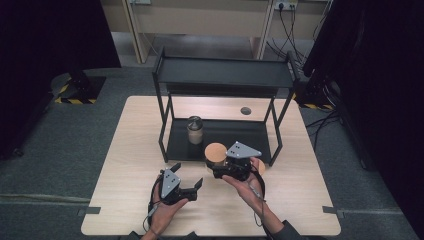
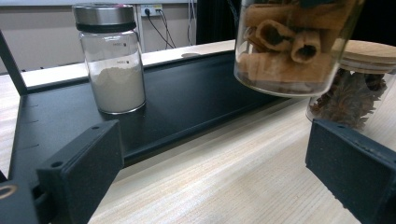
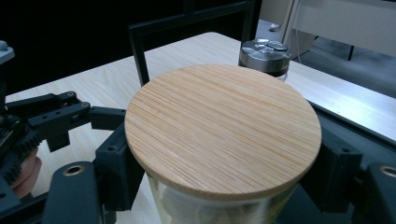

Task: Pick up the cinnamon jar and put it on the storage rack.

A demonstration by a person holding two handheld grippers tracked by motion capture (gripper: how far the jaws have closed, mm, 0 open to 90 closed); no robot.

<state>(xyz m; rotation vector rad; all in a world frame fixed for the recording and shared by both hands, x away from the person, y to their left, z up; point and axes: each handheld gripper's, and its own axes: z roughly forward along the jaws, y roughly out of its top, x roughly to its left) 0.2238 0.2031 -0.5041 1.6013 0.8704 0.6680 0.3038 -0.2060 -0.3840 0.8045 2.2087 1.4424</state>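
My right gripper (image 1: 218, 164) is shut on a glass jar of cinnamon sticks (image 2: 292, 46) with a round bamboo lid (image 3: 223, 128). The jar hangs just above the table at the front edge of the black shelf's lower tray (image 1: 225, 137). In the right gripper view the jaws press on the glass from both sides under the lid. My left gripper (image 1: 189, 176) rests lower left of it, open, with nothing between its fingers (image 2: 81, 172). On the tray stands a jar of white powder (image 2: 112, 60) with a metal lid (image 3: 265, 53).
A jar of star anise (image 2: 355, 88) with a cork lid stands on the table right of the held jar, under the right hand. The two-tier black shelf (image 1: 225, 72) takes the middle of the wooden table (image 1: 125, 170). A grommet hole (image 1: 245, 110) lies behind it.
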